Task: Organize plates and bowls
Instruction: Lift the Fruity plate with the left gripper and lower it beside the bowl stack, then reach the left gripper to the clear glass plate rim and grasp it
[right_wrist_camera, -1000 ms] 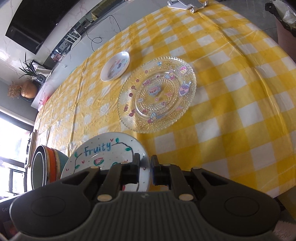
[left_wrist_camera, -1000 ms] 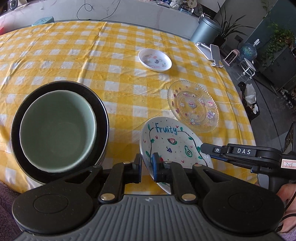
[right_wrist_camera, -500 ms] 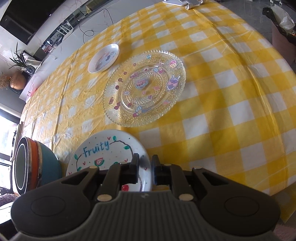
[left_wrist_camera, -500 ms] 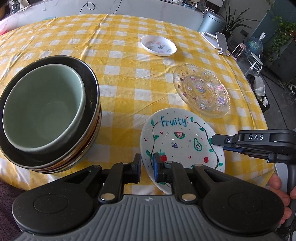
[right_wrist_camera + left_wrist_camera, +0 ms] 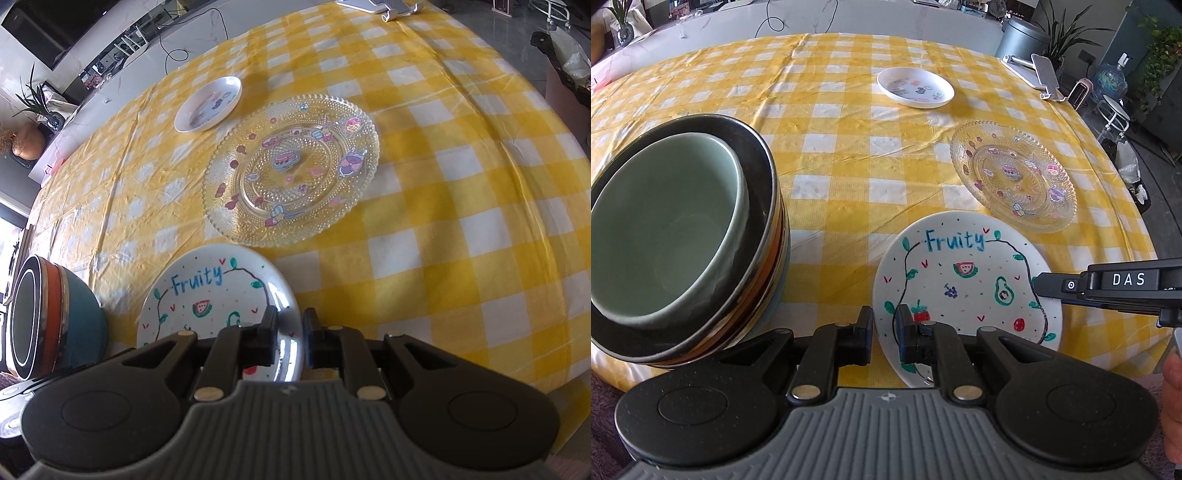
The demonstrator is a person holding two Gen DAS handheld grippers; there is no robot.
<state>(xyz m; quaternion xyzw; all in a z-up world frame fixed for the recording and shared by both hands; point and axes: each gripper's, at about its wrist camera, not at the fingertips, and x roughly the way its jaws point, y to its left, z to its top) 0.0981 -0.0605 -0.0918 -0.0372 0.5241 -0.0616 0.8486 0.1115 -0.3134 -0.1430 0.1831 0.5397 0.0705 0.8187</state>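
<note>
A yellow-and-white checked tablecloth (image 5: 849, 155) covers the table. The white plate (image 5: 964, 280) carries blue "Fruity" lettering, a thin black vine line with green leaves, a pink-and-green watermelon slice, a green avocado, purple grapes, a red strawberry, a red round fruit and small red and black specks. The clear glass plate (image 5: 291, 170) has a beaded, dotted relief and pink, purple and pale blue cartoon stickers. The small white dish (image 5: 916, 87) bears little coloured pictures. In the bowl stack (image 5: 679, 240), the top bowl is pale green inside, the next black; below come silver and orange bands, and a teal bowl (image 5: 79, 328) at the bottom. Each hand-held gripper body is black and grey.
</note>
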